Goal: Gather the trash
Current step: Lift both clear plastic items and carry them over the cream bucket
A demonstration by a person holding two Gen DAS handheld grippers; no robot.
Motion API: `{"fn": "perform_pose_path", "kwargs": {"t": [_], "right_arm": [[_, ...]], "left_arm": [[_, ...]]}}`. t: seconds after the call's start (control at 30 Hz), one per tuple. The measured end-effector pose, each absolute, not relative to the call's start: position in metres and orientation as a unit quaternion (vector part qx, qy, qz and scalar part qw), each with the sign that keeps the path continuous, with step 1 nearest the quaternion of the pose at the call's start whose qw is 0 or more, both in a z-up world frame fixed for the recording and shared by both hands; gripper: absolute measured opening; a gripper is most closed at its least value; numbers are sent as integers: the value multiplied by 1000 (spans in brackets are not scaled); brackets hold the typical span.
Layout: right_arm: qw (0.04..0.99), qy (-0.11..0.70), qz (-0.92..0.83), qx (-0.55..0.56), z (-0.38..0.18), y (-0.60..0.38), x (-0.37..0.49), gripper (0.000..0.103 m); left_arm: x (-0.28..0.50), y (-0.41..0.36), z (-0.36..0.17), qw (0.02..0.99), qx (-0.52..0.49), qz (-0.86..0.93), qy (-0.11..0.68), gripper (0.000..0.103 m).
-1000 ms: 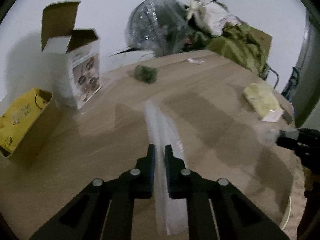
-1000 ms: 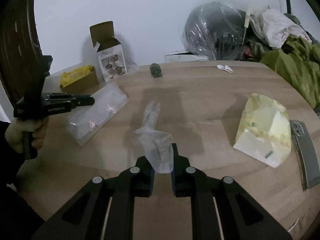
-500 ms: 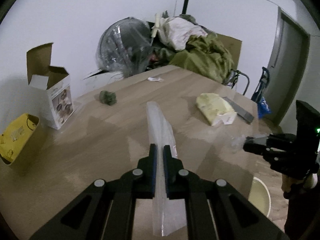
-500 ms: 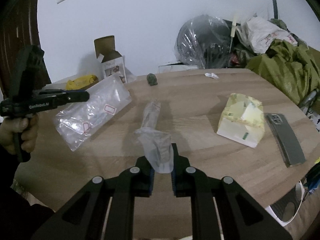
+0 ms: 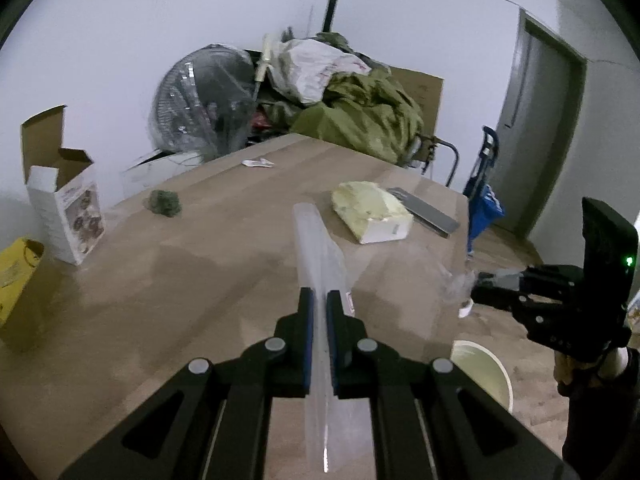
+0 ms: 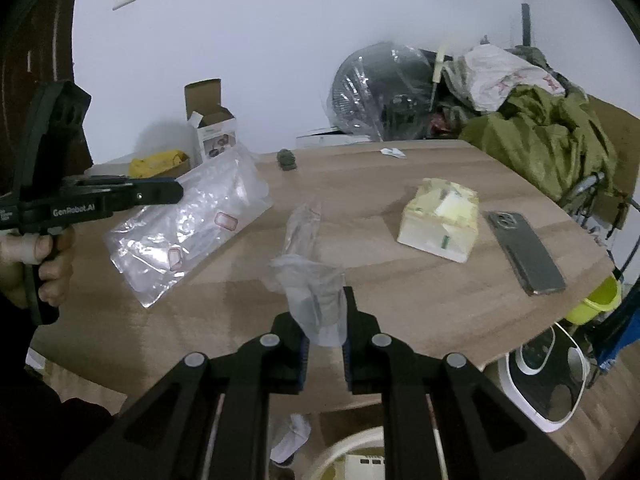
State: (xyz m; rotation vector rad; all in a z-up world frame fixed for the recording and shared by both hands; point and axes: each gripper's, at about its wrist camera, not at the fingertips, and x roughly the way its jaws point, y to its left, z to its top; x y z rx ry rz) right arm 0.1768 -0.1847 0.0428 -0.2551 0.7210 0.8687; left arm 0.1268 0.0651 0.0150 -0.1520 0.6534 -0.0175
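The left gripper [image 5: 319, 300] was pressed together on a flat clear plastic bag with red-edged labels [image 6: 188, 228], holding it above the light wooden table [image 6: 400, 300]. The right gripper [image 6: 323, 308] pinched a crumpled transparent plastic wrapper [image 6: 308, 264], lifted over the table's near edge. A round cream-coloured bin [image 5: 486, 372] stood on the floor just beside the table, with a yellow tissue pack [image 6: 440, 220] and a grey phone [image 6: 526, 252] lying on the tabletop.

My matt black plastic left gripper [image 5: 319, 300] pinches a clear, glossy plastic bag [image 5: 320, 240]; the right gripper [image 6: 324, 308] holds crinkled clear film [image 6: 308, 276]. The table [image 5: 200, 280] is smooth matt wood; the box [image 5: 76, 216] is cardboard.
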Motion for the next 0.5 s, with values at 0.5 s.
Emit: {"fn": "perform_pose_path", "kwargs": {"t": [0.5], "right_arm": [[859,349,354,-123,38,-246,149,12]], "left_arm": [[143,-9,4,940,-35,-95,326,6]]}}
